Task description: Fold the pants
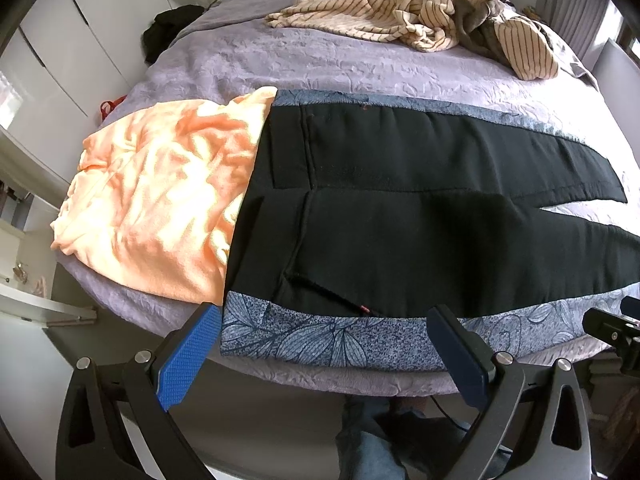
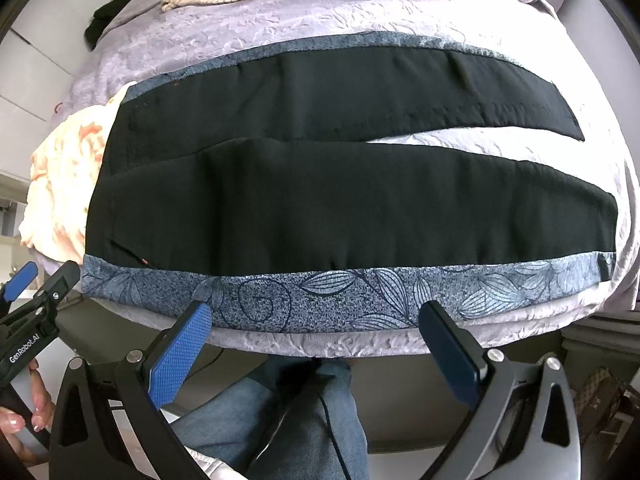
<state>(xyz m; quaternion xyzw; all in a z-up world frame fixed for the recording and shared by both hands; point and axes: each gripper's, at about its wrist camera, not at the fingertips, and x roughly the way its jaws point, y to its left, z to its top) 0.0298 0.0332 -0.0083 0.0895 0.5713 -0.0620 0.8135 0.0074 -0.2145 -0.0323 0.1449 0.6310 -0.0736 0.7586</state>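
Black pants with blue leaf-print side bands (image 1: 400, 220) lie flat on the lilac bedspread, waist to the left, both legs spread apart to the right; they also show in the right wrist view (image 2: 320, 208). My left gripper (image 1: 324, 320) is open and empty, just short of the near printed band (image 1: 320, 340) by the waist. My right gripper (image 2: 316, 316) is open and empty, at the near printed band (image 2: 320, 300) along the near leg. The left gripper also shows at the left edge of the right wrist view (image 2: 36, 292).
A peach garment (image 1: 152, 200) lies left of the waist, partly under it. Striped cream clothes (image 1: 400, 12) are heaped at the far side of the bed (image 1: 320, 64). A dark item (image 1: 172, 28) sits at the far left edge. White cupboards (image 1: 60, 40) stand left.
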